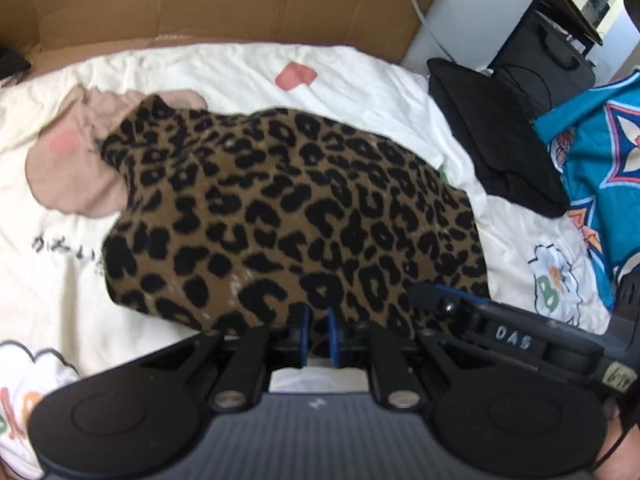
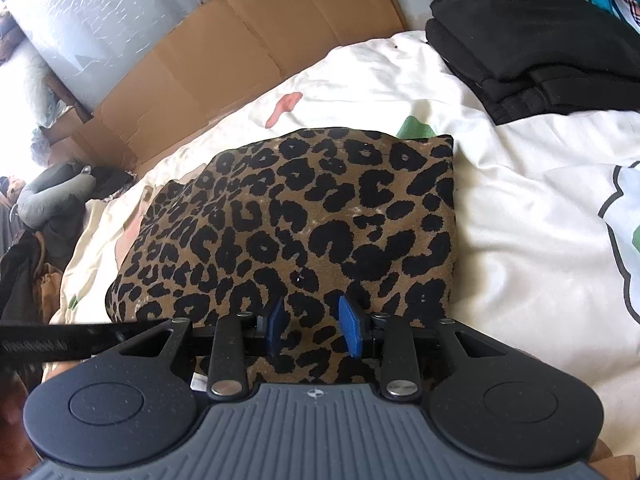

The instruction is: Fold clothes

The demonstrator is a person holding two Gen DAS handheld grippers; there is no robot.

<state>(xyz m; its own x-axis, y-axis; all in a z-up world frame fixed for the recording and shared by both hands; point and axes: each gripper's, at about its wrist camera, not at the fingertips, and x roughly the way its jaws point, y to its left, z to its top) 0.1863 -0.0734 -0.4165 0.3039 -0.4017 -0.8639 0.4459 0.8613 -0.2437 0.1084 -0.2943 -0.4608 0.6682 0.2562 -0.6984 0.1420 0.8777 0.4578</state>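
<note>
Lying spread across the white printed duvet [image 1: 248, 64], the leopard-print garment [image 1: 280, 208] already forms a compact, roughly rectangular bundle with one square corner toward the folded black clothes [image 2: 540, 44]. Its long axis runs away from the near edge of the bed and leftward toward the cardboard sheet [image 1: 224, 0]; its near hem sits right at both tools. The left gripper [image 1: 319, 334] meets that hem with its blue pads close together, and leopard cloth shows between them, so it appears to pinch the hem, though the view is too cramped to be sure. The right gripper [image 2: 316, 330] stands over the same near edge, beside the left and toward the square corner, with its jaws moderately apart and cloth visible in the gap, the pads not closed on it. Both tools are equally near; the garment stretches straight ahead of each.

The bundle would fit either a garment partway through folding or one just finished and being squared up; the pictures do not settle which.

Readable writing: "DAS" on the right tool's body [image 1: 513, 343] as seen from the left wrist view, and a small white tag beyond it too blurred to read. Dark handwritten characters [image 1: 64, 249] print the duvet but are illegible. A teal patterned garment [image 1: 596, 184] lies at the far right.
</note>
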